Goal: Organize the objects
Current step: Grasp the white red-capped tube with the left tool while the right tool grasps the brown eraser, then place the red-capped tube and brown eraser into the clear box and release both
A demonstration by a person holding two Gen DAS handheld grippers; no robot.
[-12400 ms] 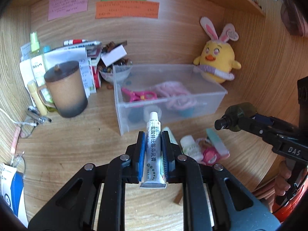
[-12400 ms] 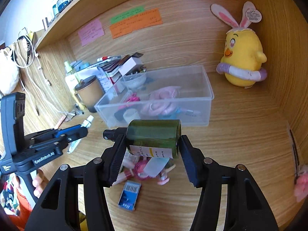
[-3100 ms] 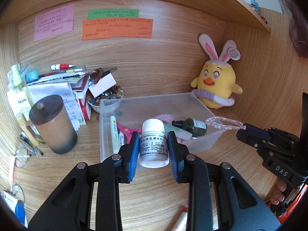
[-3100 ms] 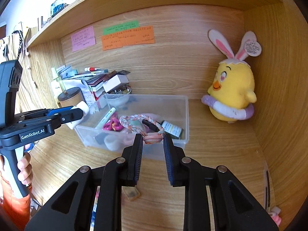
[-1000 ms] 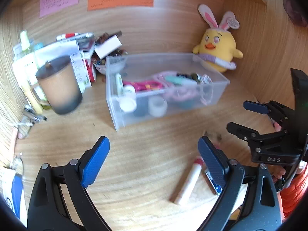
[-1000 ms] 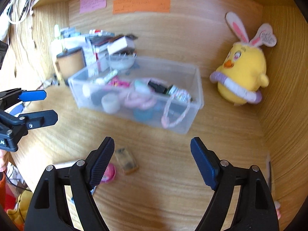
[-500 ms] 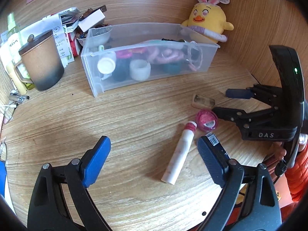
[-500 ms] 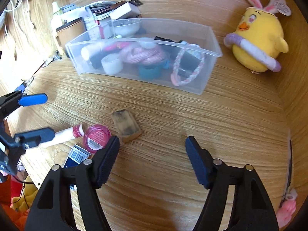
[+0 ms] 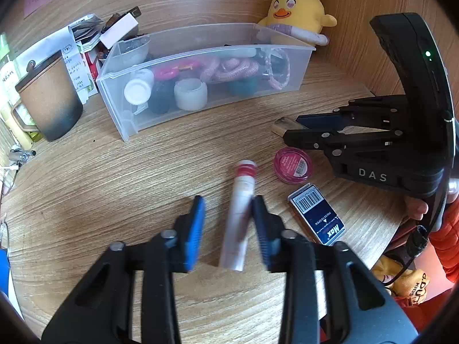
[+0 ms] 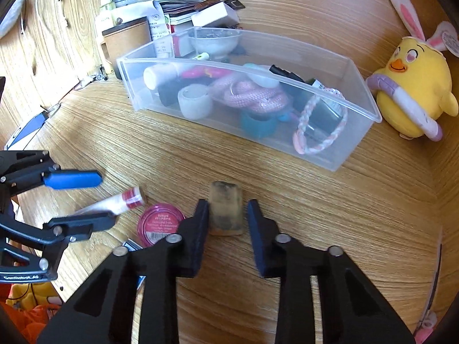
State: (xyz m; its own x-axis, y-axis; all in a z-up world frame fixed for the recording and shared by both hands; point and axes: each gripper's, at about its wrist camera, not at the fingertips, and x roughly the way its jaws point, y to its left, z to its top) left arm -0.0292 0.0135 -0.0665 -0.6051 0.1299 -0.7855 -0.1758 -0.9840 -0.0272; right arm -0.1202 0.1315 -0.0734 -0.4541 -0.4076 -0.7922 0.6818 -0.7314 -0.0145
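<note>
Between the closing jaws of the left gripper a white tube lies lengthwise on the worktop, seemingly touching only the right pad, while between the right gripper jaws, also closing, sits a small amber block, not yet visibly clamped.

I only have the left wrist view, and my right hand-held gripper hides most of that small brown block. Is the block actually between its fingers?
Observer: Yes. In the right wrist view the brown block lies flat on the desk between the fingers of the right hand-held gripper, whose jaws are closing.
Operator: Both pads on it?
Observer: Not yet. A sliver of desk shows between the block and the pad on the picture's right.
Operator: Anything crowding the grasp?
Observer: No. The pink tin sits apart from the block, outside the other finger.
</note>
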